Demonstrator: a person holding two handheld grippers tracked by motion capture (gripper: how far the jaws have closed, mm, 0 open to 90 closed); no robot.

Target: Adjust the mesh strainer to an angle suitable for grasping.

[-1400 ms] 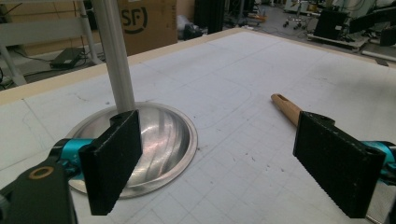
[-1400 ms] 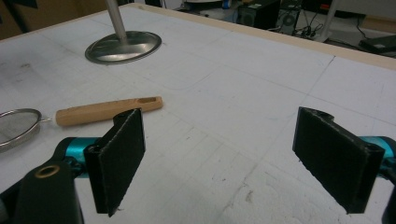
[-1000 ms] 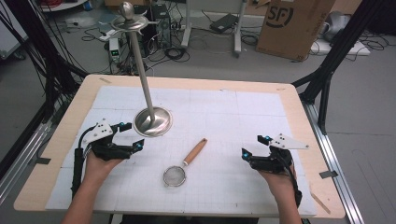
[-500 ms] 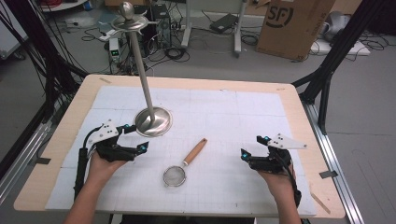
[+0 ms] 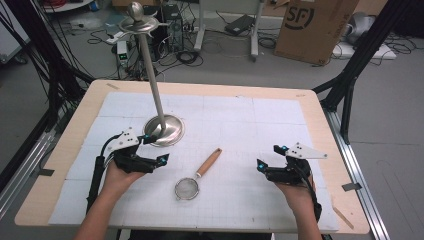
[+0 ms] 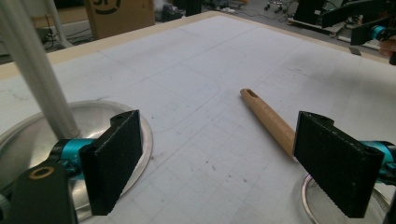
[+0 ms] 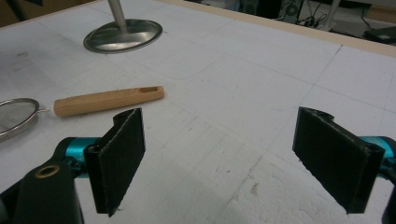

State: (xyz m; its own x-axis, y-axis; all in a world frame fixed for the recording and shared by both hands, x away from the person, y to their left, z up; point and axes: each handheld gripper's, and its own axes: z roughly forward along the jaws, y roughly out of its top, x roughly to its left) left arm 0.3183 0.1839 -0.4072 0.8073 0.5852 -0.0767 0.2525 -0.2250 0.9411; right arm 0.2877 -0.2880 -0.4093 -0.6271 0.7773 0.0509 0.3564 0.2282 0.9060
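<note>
A small mesh strainer (image 5: pixel 186 189) with a wooden handle (image 5: pixel 210 162) lies flat on the white mat, mid-table. My left gripper (image 5: pixel 156 148) is open just left of it, beside the round base of a metal stand (image 5: pixel 164 129). In the left gripper view the open jaws (image 6: pixel 219 163) frame the handle (image 6: pixel 268 119), and the strainer rim (image 6: pixel 317 205) sits behind the right jaw. My right gripper (image 5: pixel 269 156) is open at the right, holding nothing. Past its jaws (image 7: pixel 224 158) lie the handle (image 7: pixel 107 100) and the mesh (image 7: pixel 14 116), well apart from them.
The stand's tall pole (image 5: pixel 152 80) rises from its base to a hooked top (image 5: pixel 137 20). The base (image 6: pixel 93 112) lies close against my left jaw. The white gridded mat (image 5: pixel 260 125) covers a wooden table (image 5: pixel 320 107). Cables and a cardboard box (image 5: pixel 312 25) are on the floor beyond.
My left gripper has slid to the right, closer to the stand's base and the strainer. The right gripper and the strainer have stayed put.
</note>
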